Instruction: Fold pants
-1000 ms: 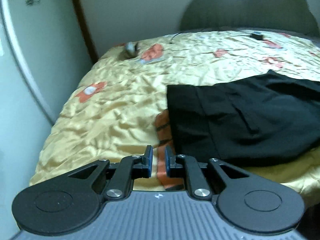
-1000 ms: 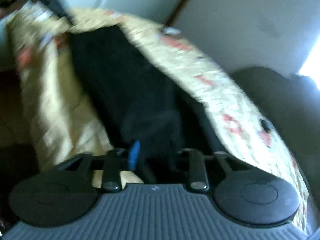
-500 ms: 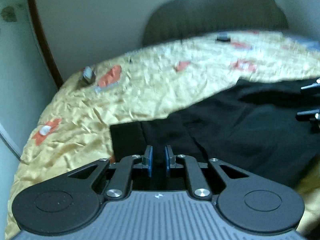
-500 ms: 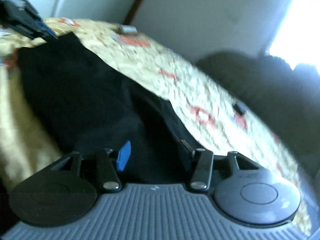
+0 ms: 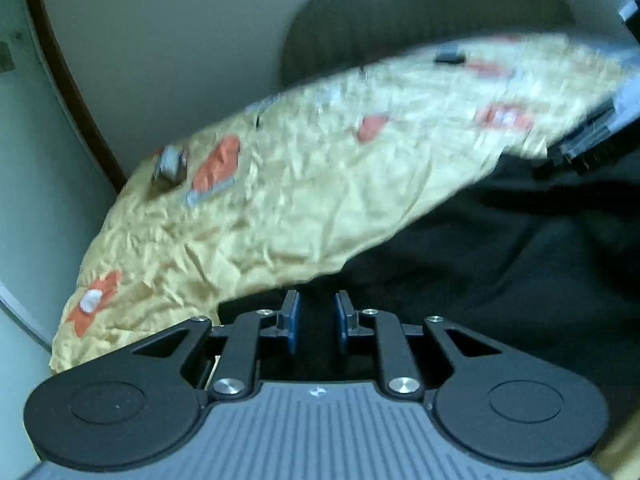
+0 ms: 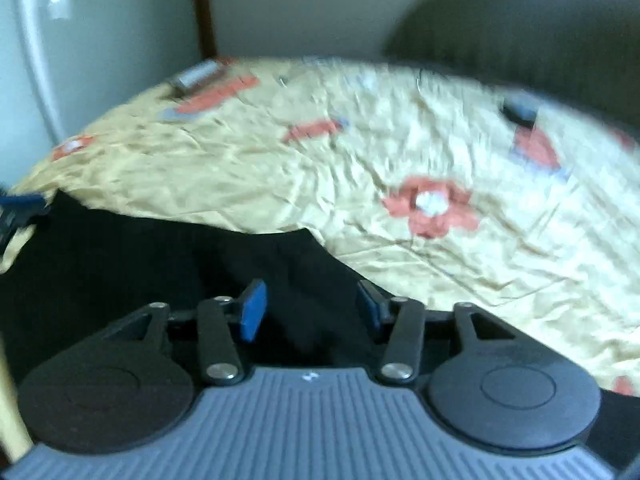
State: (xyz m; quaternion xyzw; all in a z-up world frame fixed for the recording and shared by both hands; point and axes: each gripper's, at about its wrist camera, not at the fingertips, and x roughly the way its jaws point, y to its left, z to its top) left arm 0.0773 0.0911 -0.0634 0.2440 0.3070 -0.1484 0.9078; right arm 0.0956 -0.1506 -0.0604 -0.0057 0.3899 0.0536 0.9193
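Both pairs of fingers stand apart over dark cloth with nothing pinched between them. On the left gripper the blue pads leave only a narrow gap, and its jaws have just been opening a little; on the right gripper the gap is wider, though its jaws have just been closing somewhat. Whether either pair touches the cloth below cannot be told.

Biggest in both views is the bed, covered by a crumpled yellow bedspread with orange flower prints. At its far edge rests a dark rounded cushion, against a pale wall.

On the near part of the bedspread lie the black pants, spread flat beneath both grippers. Farther back sit a small grey object and a small dark one, both blurred.
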